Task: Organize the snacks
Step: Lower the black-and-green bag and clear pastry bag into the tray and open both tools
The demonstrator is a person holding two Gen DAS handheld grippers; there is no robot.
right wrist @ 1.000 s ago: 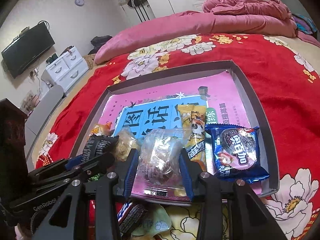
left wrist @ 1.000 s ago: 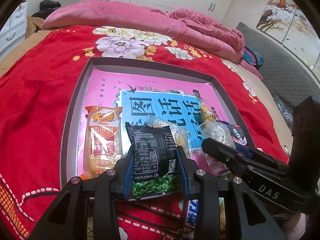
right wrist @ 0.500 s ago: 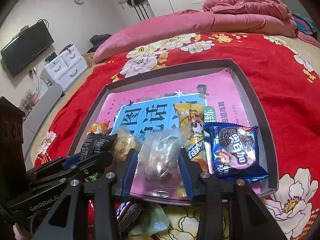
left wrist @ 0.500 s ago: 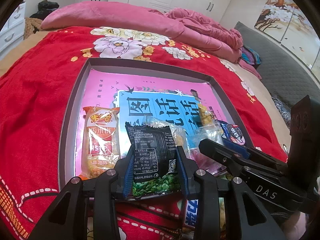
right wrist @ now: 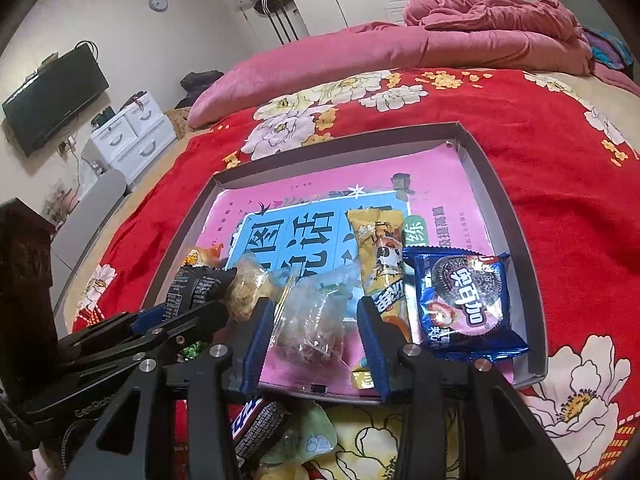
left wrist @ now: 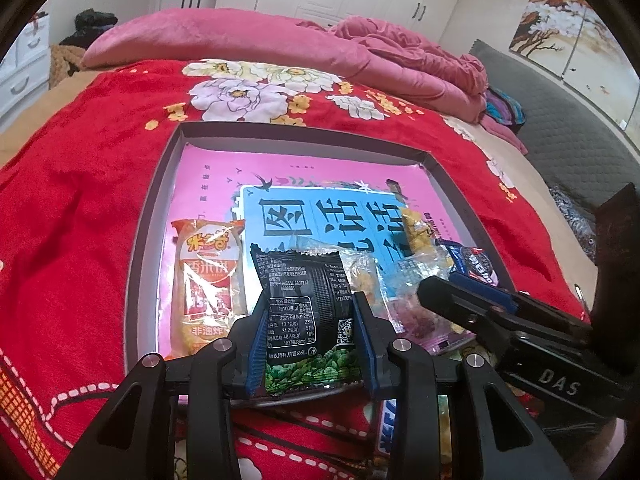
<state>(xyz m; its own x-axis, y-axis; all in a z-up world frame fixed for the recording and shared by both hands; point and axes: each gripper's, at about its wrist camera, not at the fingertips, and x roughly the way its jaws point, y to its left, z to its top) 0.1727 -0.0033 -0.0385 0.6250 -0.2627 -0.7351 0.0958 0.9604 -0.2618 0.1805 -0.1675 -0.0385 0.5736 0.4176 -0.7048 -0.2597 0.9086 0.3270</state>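
Now we are at the placing step: both claws hang over the near edge of the tray [left wrist: 150, 216], which lies on the red bed cover. Our left claw [left wrist: 310, 344] pinches a black pea packet [left wrist: 306, 312] by its sides, the pads pressed into the foil. The packet stands tilted up from the claw, its long axis running away from us toward the tray's far wall, the green printed end nearest us and the crimped end pointing away. Our right claw [right wrist: 316, 340] has a clear bag [right wrist: 312, 320] between its jaws; in the right wrist view the right-hand pad stands apart from the bag, so we judge the grip to be slackening, the bag resting on the tray's pink liner. That bag lies roughly lengthwise along the claw too. Already in the tray are an orange packet [left wrist: 206, 276] at the left, a yellow bar [right wrist: 384, 268] and a blue cookie pack [right wrist: 466, 304] at the right, all lying lengthwise side by side. Next, we think, the pea packet should go into the gap just right of the orange packet, laid flat with the same heading. More snacks wait on the bed below the tray edge.
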